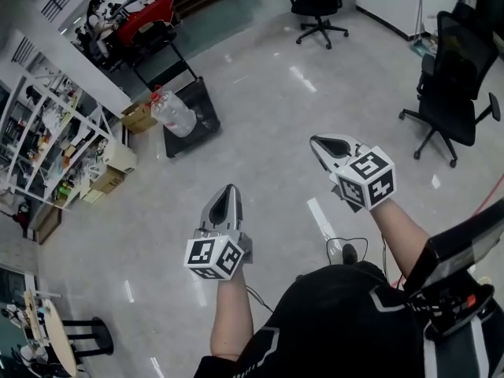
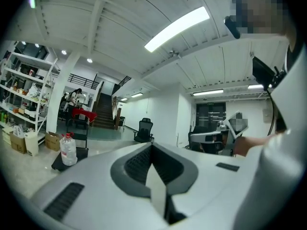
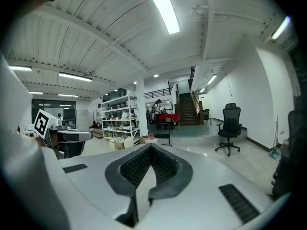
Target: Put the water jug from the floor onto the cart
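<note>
Two grippers raised in mid-air, well apart from jug. Left gripper (image 1: 229,189): jaws pressed together, nothing between. Right gripper (image 1: 318,141): jaws closed tight too, holding nothing. Water jug (image 1: 173,113) upright on black cart (image 1: 203,105) across floor, just beside cardboard box (image 1: 139,118), near shelving (image 1: 47,132). Office chair (image 1: 457,93) at right.

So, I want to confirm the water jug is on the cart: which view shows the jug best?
The left gripper view: the water jug stands upright, seen side-on, on the black cart. The head view shows it from above, smaller, on that cart. In the right gripper view it is too small to tell.
</note>
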`<move>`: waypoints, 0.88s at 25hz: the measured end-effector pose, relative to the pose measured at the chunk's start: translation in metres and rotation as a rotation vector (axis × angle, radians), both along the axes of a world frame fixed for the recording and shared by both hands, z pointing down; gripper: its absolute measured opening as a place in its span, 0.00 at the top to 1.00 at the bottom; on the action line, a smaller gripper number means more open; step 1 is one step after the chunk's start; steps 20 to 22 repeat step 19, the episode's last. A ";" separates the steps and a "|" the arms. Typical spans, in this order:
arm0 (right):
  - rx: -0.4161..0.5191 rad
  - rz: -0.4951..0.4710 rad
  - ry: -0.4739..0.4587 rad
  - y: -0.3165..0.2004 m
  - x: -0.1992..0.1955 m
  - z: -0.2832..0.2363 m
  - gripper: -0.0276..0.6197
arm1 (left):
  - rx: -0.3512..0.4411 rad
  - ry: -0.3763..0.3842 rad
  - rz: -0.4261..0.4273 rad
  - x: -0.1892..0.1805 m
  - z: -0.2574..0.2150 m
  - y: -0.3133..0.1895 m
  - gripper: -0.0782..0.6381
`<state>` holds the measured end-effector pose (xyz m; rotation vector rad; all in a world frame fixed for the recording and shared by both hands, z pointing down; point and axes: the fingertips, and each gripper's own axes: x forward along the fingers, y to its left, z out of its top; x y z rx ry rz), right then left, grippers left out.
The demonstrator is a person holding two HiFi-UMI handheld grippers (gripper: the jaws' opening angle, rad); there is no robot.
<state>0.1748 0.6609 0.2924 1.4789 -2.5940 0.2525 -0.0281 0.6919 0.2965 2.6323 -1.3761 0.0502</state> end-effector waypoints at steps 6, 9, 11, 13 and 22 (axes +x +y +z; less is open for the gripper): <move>0.005 0.002 0.002 0.004 -0.001 0.000 0.95 | 0.017 0.000 -0.004 -0.004 -0.004 0.001 0.90; 0.005 0.005 0.004 0.003 0.004 0.000 0.95 | 0.017 0.005 0.001 0.000 -0.006 0.001 0.90; 0.005 0.008 0.004 0.001 0.006 0.001 0.95 | 0.021 0.000 0.003 0.000 -0.006 -0.001 0.90; 0.007 0.008 0.005 -0.004 0.007 0.000 0.95 | 0.025 0.000 0.001 0.001 -0.008 -0.005 0.90; 0.005 -0.003 0.011 -0.013 0.006 -0.003 0.95 | 0.020 -0.009 -0.005 0.001 -0.009 -0.013 0.90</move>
